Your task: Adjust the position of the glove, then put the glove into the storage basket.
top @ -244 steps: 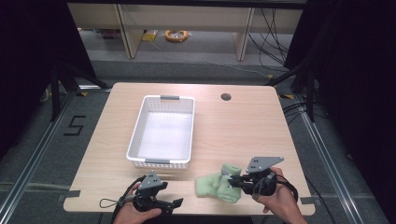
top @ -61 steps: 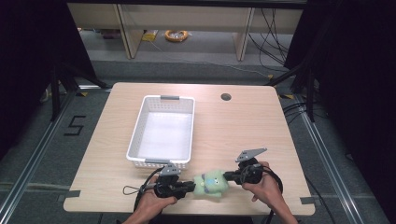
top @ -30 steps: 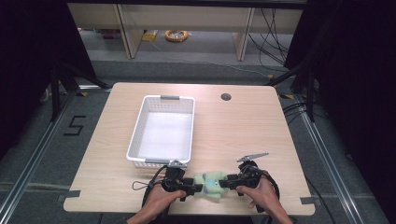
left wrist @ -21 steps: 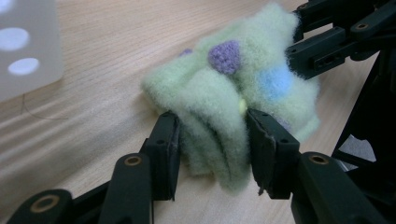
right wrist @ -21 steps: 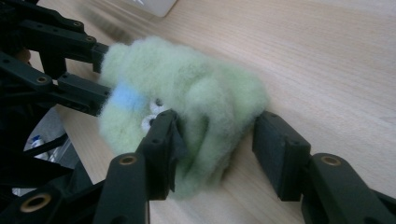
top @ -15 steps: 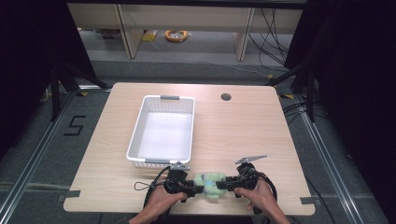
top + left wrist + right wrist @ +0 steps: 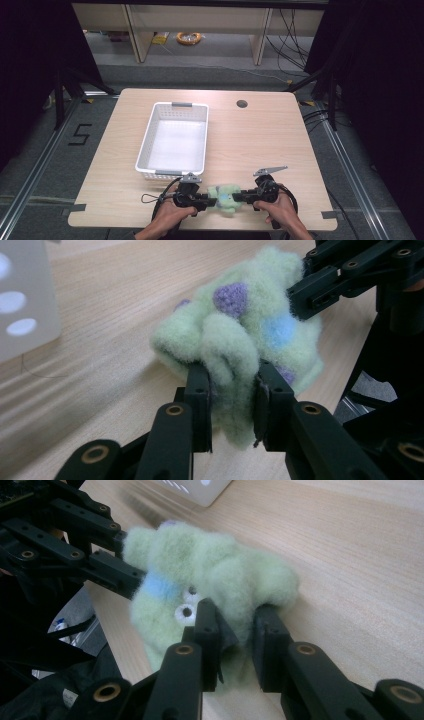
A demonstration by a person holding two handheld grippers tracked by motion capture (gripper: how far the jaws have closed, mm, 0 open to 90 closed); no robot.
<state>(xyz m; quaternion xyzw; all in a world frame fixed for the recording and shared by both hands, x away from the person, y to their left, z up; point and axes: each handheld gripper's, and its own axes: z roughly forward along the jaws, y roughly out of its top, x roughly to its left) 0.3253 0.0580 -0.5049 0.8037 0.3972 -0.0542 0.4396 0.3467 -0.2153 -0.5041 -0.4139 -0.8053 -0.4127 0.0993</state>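
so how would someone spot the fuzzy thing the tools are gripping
Start at the white basket on the wooden table, then look just past its near end, toward the table's front edge. There, pinched between the left tool and right tool, sits a fluffy pale-green cloth with purple and blue spots.

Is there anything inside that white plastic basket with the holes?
The white perforated plastic basket shows a bare floor, nothing in it. The near wall's inner face is hidden by its rim.
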